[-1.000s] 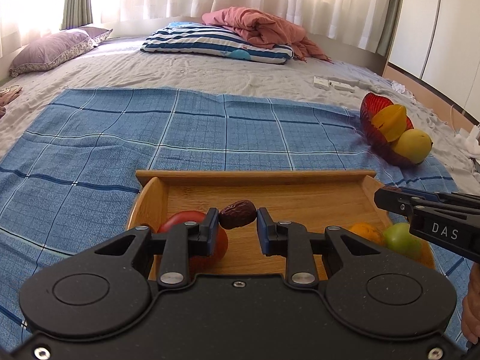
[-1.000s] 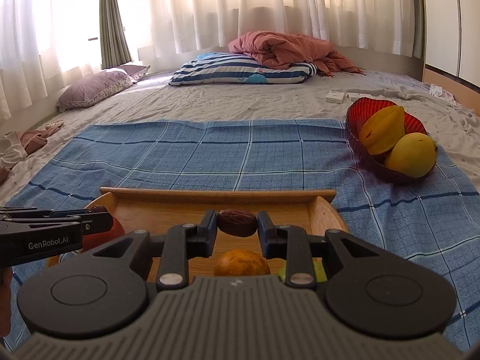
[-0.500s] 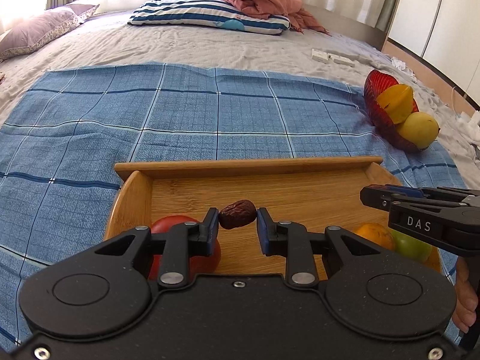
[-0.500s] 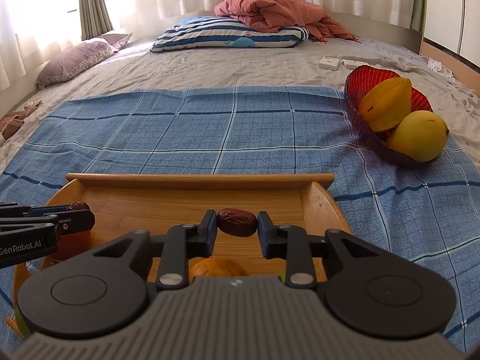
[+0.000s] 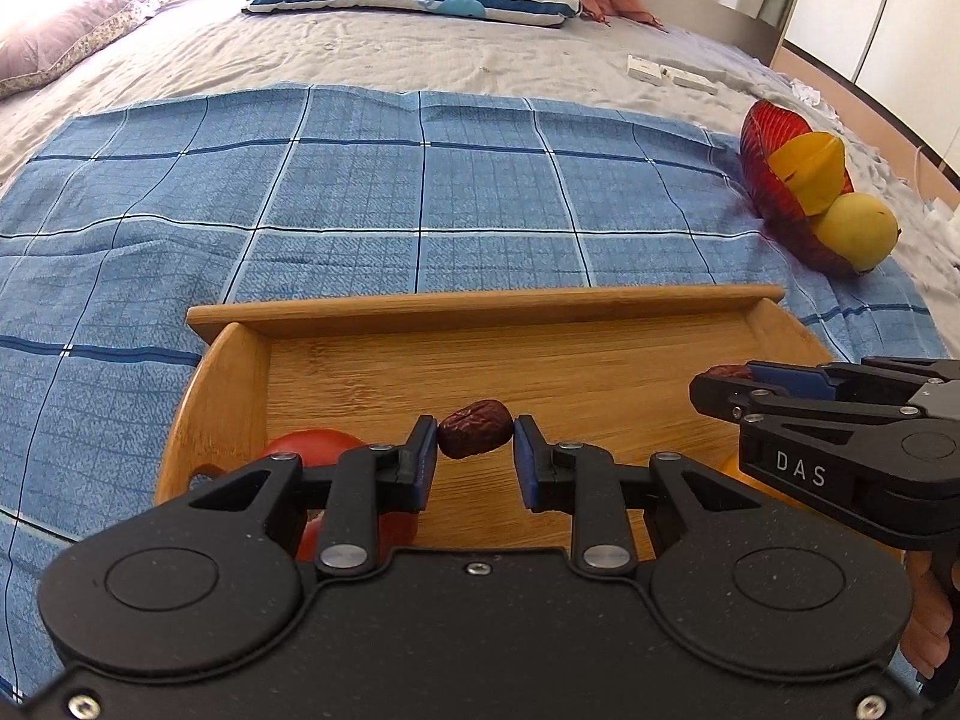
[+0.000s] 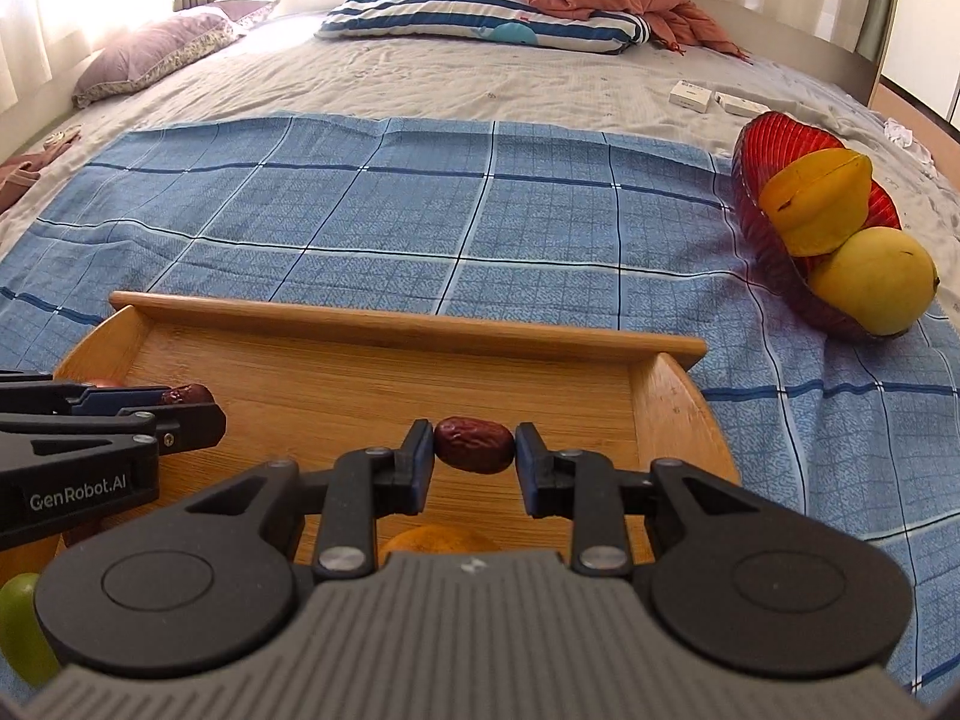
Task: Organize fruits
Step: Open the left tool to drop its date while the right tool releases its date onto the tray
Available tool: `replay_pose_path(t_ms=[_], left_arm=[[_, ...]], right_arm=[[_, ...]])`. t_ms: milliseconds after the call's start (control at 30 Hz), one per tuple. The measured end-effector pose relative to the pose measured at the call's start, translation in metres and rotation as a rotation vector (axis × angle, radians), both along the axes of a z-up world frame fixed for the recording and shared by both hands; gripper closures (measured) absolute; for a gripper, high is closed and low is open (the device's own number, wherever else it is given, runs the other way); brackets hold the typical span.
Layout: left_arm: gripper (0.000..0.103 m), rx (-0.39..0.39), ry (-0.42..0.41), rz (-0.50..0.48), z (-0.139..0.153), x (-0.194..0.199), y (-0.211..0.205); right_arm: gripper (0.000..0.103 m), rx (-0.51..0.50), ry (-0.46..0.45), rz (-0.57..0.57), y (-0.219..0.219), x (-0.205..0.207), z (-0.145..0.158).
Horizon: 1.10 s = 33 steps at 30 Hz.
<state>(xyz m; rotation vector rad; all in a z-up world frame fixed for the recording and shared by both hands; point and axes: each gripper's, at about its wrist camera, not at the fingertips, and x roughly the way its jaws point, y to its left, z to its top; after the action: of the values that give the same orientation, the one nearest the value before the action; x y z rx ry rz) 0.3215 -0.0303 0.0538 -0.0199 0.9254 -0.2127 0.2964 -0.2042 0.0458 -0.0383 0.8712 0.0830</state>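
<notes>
Left hand-held gripper [image 5: 475,456] clamped on date [image 5: 474,437] over wooden tray [image 5: 480,309]; right hand-held gripper [image 6: 474,457] likewise on second date [image 6: 474,445].

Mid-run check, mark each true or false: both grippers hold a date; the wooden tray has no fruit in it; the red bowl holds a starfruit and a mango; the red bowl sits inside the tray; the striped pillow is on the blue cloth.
1. Both grippers hold a date. True: the left gripper pinches a date, and the right gripper pinches another date.
2. The wooden tray has no fruit in it. False: a tomato lies in it, and an orange too.
3. The red bowl holds a starfruit and a mango. True.
4. The red bowl sits inside the tray. False: it rests on the blue cloth, to the tray's right.
5. The striped pillow is on the blue cloth. False: it lies farther back on the grey bedsheet.
</notes>
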Motion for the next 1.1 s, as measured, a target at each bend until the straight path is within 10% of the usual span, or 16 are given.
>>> replay_pose_path(t_ms=[1100], left_arm=[[0.077,0.008,0.017,-0.012,-0.011,0.009,-0.011]], right_arm=[[0.067,0.006,0.052,-0.015,-0.003,0.011,-0.016]])
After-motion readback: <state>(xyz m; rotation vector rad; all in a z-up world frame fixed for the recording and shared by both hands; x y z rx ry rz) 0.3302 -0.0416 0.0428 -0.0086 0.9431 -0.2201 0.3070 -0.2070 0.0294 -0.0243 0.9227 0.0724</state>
